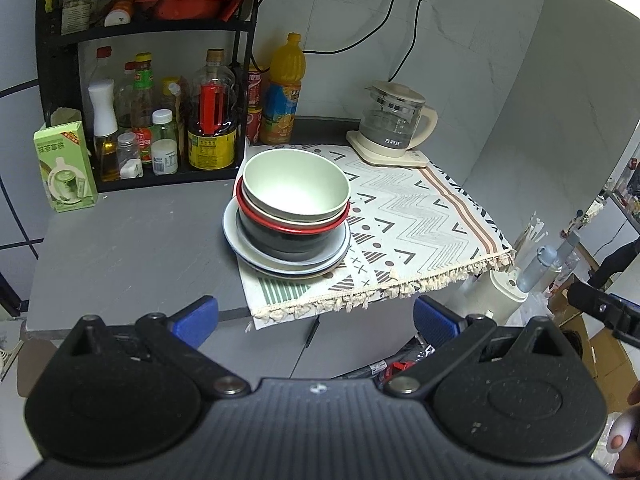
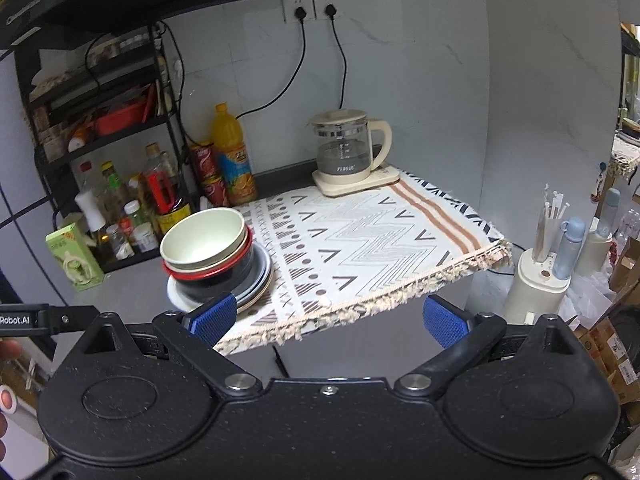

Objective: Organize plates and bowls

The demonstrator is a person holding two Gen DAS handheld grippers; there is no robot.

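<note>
A stack of dishes sits on a grey worktop, at the left edge of a patterned cloth with a fringed front edge. Much of the stack is hidden. Only rims show for the lower pieces, so the number of plates cannot be told. At the top is a pale green bowl, tilted slightly, its inside bare. It nests in a cream bowl, of which only a thin band shows. Under that is a dark bowl with a red rim. Below it lie the plates, pale blue and white, with a beige edge peeking out at the bottom right.

Both grippers hang near the front edge of the worktop, apart from the dishes. The left gripper has its jaws wide open and holds nothing. The right gripper is the same: jaws spread, empty. In the right wrist view, one blue pad covers the near edge of the plates.

Behind the stack stands a black rack crowded with bottles whose labels are too small to read. A glass kettle on a cream base stands at the back of the cloth.
</note>
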